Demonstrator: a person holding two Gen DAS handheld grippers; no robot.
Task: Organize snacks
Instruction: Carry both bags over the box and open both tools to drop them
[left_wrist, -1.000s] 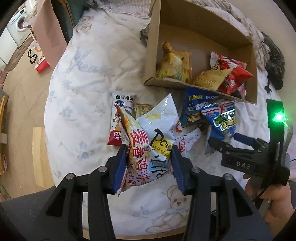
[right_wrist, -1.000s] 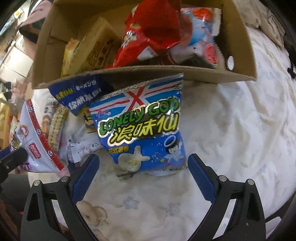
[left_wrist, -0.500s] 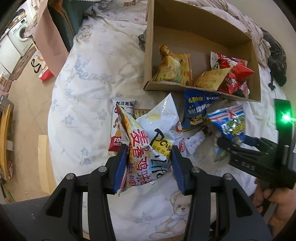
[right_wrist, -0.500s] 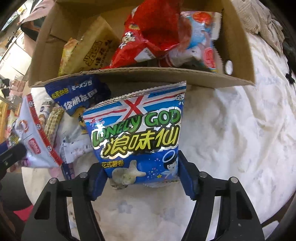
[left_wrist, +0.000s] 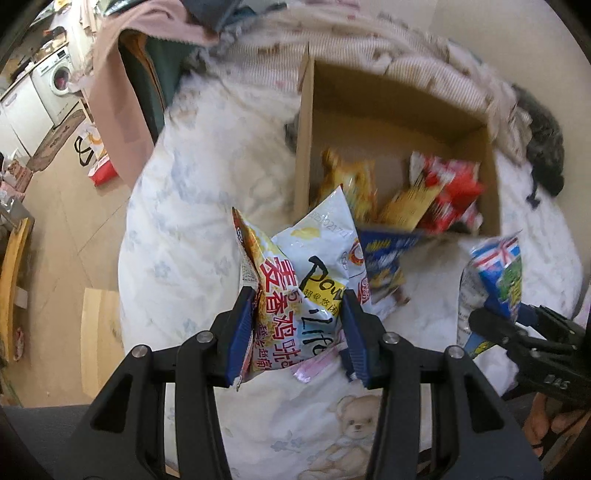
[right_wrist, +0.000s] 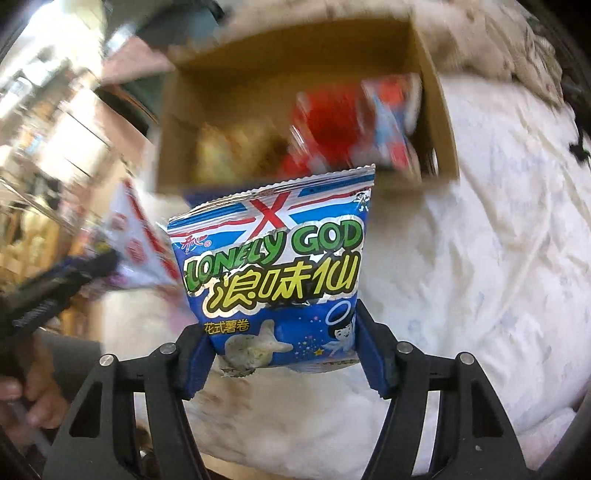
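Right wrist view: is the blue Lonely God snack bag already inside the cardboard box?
No, the blue Lonely God snack bag is clamped in the right tool, short of the cardboard box.

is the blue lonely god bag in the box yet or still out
Out. The Lonely God bag is clamped in the right gripper, held up in front of the cardboard box, above the bedding.

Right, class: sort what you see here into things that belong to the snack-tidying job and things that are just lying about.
Part of the job:
- white chip bag, gripped by left gripper
- blue Lonely God bag, gripped by right gripper
- cardboard box
- snack packets in the box
- dark blue packet on the bedspread

Just lying about:
- washing machine
- pink cloth
- bear-print bedspread
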